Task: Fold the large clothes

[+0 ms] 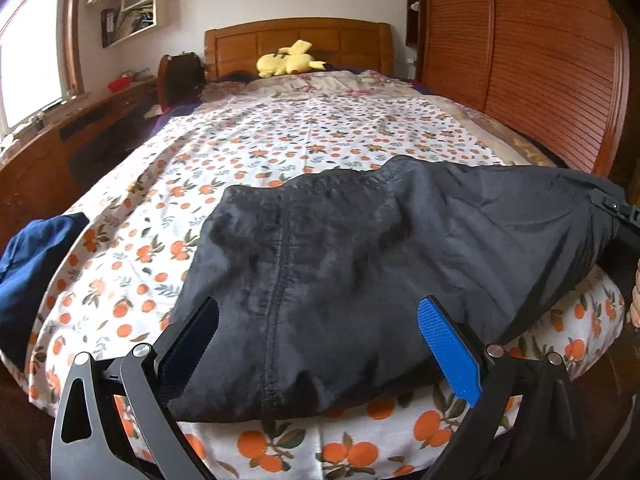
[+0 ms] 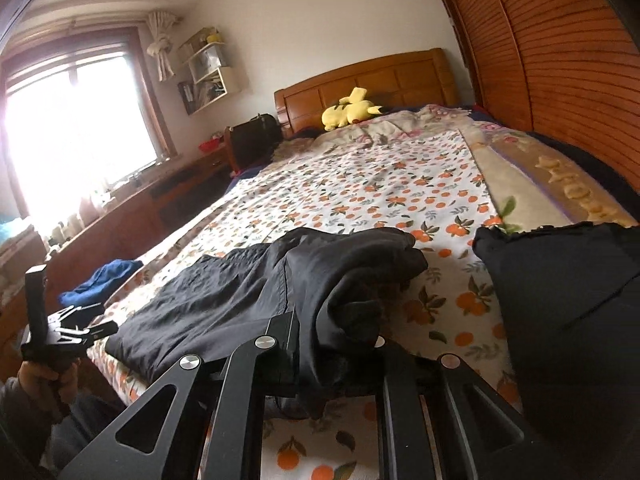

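Clearly, the black garment (image 1: 360, 264) lies spread across the foot of the bed (image 1: 280, 136), on a sheet printed with oranges. The left claw (image 1: 320, 344) stands wide open over its near edge, its blue pad (image 1: 448, 344) on one side of the cloth and its dark pad on the other, neither pressing on it. The right claw (image 2: 340, 356) is closed on a bunched fold of the same garment, which rises from the sheet into its jaws. In the right wrist view the person's hand (image 2: 48, 376) grips the left claw's handle at the bed's edge. A blue cloth (image 1: 32, 272) hangs at the left side of the bed, and a yellow plush toy (image 1: 288, 60) rests by the wooden headboard.
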### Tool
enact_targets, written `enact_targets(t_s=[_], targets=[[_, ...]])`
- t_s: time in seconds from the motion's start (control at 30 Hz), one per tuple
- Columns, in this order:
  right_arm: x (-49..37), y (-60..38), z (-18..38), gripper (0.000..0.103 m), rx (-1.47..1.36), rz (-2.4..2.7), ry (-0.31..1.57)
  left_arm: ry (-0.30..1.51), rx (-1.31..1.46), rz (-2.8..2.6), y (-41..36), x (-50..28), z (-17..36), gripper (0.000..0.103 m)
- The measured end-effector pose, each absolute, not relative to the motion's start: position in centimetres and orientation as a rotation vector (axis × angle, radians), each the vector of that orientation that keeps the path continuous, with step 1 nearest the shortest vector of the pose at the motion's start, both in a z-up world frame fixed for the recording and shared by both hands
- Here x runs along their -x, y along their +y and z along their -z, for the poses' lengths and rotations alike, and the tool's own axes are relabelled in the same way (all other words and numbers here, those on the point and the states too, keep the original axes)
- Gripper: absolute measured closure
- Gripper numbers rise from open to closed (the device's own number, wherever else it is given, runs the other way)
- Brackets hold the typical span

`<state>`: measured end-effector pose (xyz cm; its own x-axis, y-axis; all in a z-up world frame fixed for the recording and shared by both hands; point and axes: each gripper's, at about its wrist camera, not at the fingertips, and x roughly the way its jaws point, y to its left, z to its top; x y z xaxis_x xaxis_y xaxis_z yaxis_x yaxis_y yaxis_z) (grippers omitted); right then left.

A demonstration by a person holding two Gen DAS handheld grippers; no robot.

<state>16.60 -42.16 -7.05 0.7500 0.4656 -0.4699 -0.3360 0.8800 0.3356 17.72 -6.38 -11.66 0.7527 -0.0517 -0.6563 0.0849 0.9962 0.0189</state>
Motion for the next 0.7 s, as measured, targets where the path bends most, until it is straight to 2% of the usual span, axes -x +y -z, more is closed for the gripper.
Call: enact_targets(t_s=[0.27, 0.7], targets=[[-15.6, -38.2, 3.5, 0.092, -0.116, -0.417, 0.570, 0.680, -0.019, 0.173, -5.3, -17.5, 11.1, 0.003], [-15.6, -24.6, -2.2, 0.092, 0.022, -0.463, 0.531, 0.581, 0.008, 0.230, 3.4, -15.6, 8.8, 0.003]])
